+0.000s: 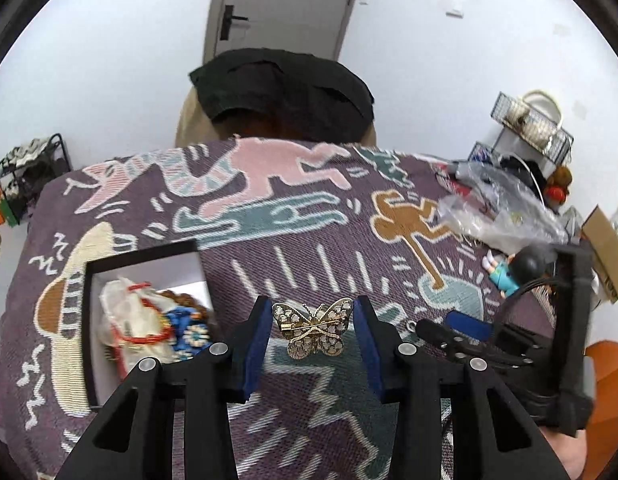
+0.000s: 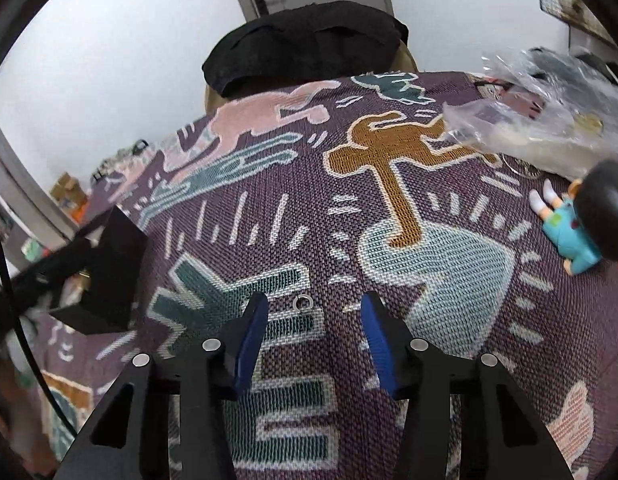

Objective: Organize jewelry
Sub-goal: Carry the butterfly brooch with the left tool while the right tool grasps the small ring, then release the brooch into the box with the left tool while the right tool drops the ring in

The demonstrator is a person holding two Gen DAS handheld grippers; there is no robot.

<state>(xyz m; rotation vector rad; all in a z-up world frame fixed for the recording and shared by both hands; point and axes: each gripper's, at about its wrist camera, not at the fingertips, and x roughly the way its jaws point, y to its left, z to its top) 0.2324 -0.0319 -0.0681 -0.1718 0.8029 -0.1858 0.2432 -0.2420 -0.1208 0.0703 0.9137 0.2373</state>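
Butterfly brooch [image 1: 314, 327]: gold filigree, pin-back up, pinched betw. left gripper [image 1: 313, 320] pads. Right gripper [image 2: 314, 312]: spread, over 1 small silver ring [image 2: 302, 303].

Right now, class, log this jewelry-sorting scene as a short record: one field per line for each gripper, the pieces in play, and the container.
left gripper: holds gold butterfly brooch between its blue pads
right gripper: open, holding nothing
small silver ring: lying on patterned blanket, between the right fingers
black box: open, already contains jewelry
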